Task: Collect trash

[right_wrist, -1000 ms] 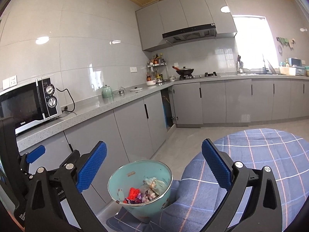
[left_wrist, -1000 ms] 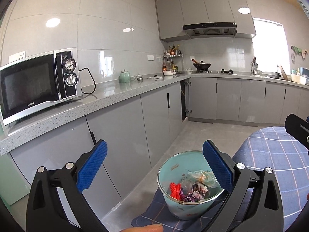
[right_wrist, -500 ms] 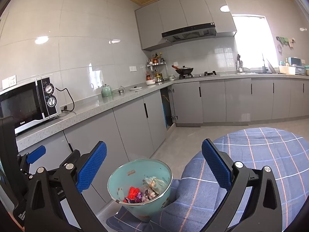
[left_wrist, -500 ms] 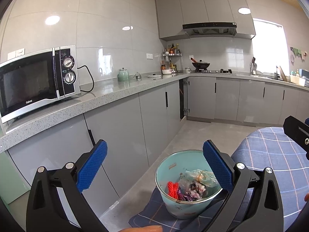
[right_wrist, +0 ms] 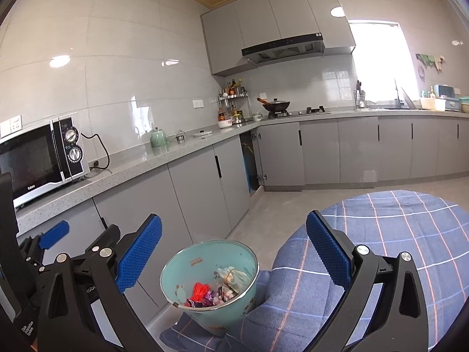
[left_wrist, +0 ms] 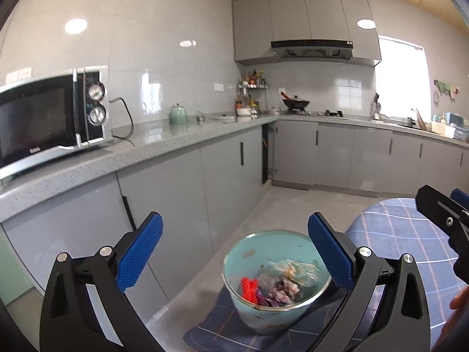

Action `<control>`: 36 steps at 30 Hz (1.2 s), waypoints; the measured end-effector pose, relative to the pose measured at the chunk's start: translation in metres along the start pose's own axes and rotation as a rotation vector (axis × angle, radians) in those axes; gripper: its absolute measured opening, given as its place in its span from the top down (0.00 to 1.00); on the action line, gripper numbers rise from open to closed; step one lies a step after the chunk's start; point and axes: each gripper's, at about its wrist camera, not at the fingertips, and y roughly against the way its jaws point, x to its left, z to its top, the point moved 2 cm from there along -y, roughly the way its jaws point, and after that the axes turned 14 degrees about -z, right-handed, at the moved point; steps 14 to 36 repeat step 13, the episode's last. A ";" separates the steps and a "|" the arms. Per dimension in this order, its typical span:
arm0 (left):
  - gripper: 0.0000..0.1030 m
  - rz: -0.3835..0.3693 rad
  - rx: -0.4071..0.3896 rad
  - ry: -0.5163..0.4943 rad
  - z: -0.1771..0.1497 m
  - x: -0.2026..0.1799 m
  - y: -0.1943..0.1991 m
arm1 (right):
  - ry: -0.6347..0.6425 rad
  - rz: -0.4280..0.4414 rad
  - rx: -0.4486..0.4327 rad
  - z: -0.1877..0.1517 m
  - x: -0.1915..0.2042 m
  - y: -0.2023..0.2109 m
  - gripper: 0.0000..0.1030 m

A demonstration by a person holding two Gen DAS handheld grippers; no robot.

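Trash (left_wrist: 275, 284) — red, purple and clear crumpled scraps — lies inside a pale teal bucket (right_wrist: 187, 267) standing at the edge of a table draped in a blue plaid cloth (right_wrist: 395, 249). Left hand-held gripper (left_wrist: 234, 249): blue-padded fingers spread wide apart, empty, framing the bucket from above. Right hand-held gripper (right_wrist: 234, 249): fingers likewise parted, holding nothing. Grey speckled counter (right_wrist: 146, 161) runs along the tiled wall over grey cabinets, carrying a microwave (left_wrist: 49, 117) and a green kettle (right_wrist: 158, 138); a wok (right_wrist: 275, 105) sits on the stove beneath the range hood (right_wrist: 284, 47). Floor grey; ceiling wood-panelled; a bright window (right_wrist: 381, 64) over the far counter.
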 end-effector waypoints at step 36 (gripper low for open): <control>0.05 -0.011 0.036 -0.024 -0.008 -0.006 -0.015 | -0.060 -0.143 0.038 -0.002 -0.038 -0.017 0.05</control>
